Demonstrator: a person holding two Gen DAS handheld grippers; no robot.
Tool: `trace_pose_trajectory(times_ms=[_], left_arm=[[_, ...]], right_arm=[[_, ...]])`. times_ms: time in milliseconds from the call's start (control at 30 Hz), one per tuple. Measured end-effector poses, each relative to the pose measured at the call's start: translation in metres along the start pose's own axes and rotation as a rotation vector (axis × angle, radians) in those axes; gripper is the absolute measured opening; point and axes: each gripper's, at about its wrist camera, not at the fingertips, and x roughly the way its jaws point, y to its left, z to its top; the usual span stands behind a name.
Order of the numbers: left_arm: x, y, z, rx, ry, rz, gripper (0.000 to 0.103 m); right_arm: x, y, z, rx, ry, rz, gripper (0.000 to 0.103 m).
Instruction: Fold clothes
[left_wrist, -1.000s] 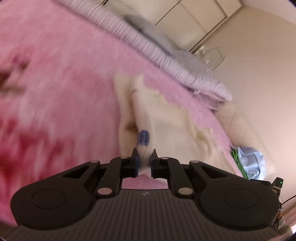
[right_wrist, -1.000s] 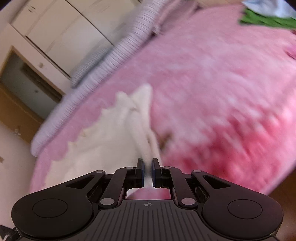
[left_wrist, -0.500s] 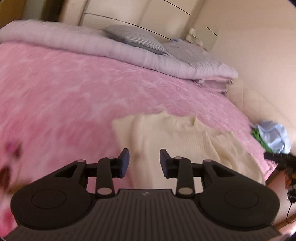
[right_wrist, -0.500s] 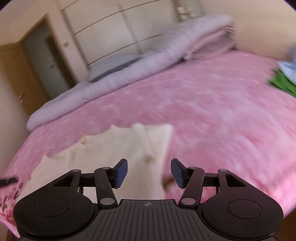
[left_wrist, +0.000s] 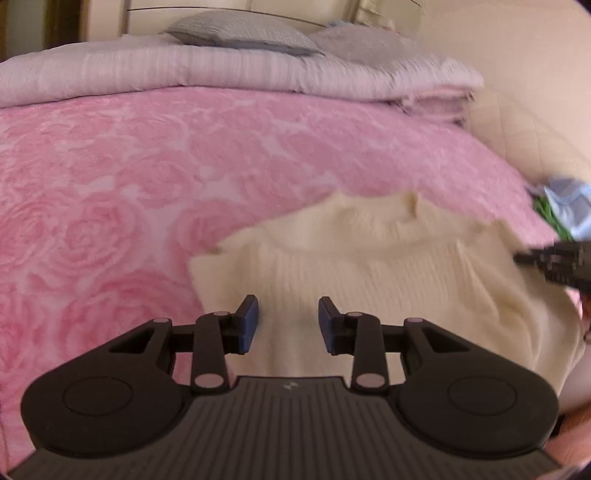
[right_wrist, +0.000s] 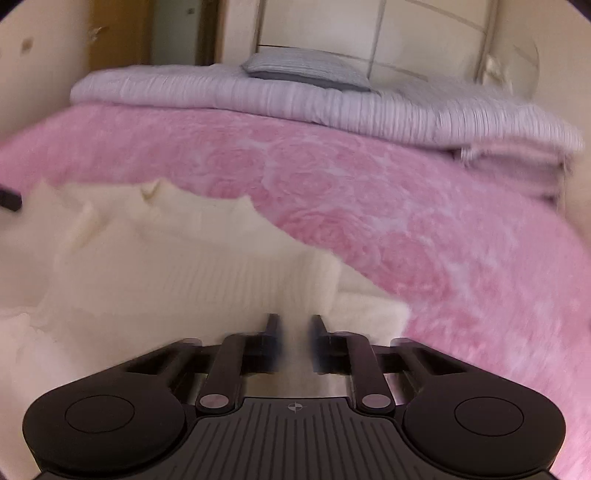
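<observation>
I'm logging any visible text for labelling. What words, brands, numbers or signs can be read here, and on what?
None: no readable text in either view.
Left gripper body: a small pale mark, too small to read.
Right gripper body: a small crosshair symbol, no letters.
Cream sweater: no label showing.

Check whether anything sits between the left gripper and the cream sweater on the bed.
Nothing visible does. The left gripper hangs with jaws open directly over the cream sweater, which lies bare on the pink bedspread. The other clothes lie off at the bed's edge.
</observation>
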Motion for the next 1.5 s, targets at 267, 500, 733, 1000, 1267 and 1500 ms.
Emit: trace_pose_trajectory(times_ms=[267, 500, 733, 1000, 1267, 1500], left_arm=[[-0.013, 0.016, 0.002, -0.04, -0.12, 0.021, 0.005], [0.005, 0.037, -0.007, -0.163, -0.063, -0.012, 0.01], [0.008, 0.05, -0.001, -0.28, -0.041, -0.071, 0.018], [-0.004, 0.032, 0.008, -0.151, -0.134, -0.027, 0.005], [0.009, 0.029, 0.041, -0.069, -0.243, 0.042, 0.005], [0.057, 0.043, 0.044, -0.08, -0.155, 0.071, 0.006]], right_arm=[[-0.028, -0.051, -0.001, 0.319, -0.159, -0.029, 0.011], [0.001, -0.066, -0.025, 0.469, -0.017, 0.044, 0.031], [-0.001, -0.079, -0.016, 0.516, -0.016, 0.138, 0.056], [-0.025, -0.052, 0.002, 0.254, -0.099, 0.059, 0.009], [-0.004, -0.057, 0.025, 0.16, -0.171, 0.005, 0.009], [0.054, -0.073, 0.031, 0.185, -0.084, 0.018, 0.009]])
